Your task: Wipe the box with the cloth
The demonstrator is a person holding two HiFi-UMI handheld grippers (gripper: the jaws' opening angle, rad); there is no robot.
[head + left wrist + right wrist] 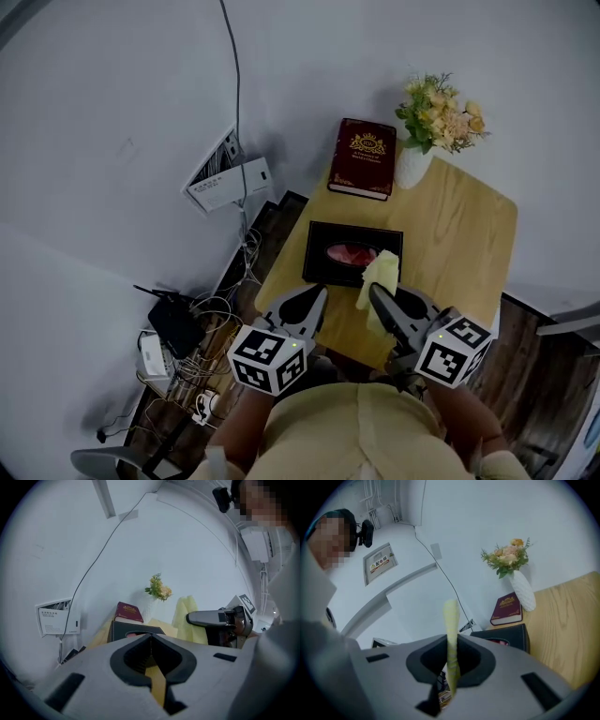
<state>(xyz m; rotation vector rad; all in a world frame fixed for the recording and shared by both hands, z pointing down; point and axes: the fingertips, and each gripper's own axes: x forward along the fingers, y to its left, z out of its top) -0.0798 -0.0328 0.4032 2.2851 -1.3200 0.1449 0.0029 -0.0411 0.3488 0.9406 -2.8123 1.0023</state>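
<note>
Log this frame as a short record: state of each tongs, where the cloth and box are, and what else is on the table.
left tongs: shut, empty, over the table's near edge
right tongs: shut on the yellow cloth
box: black, on the wooden table, something pink-red in its top opening
cloth versus box: overlaps the box's near right corner in the head view; contact cannot be told
other items: maroon book and white vase of flowers, beyond the box
</note>
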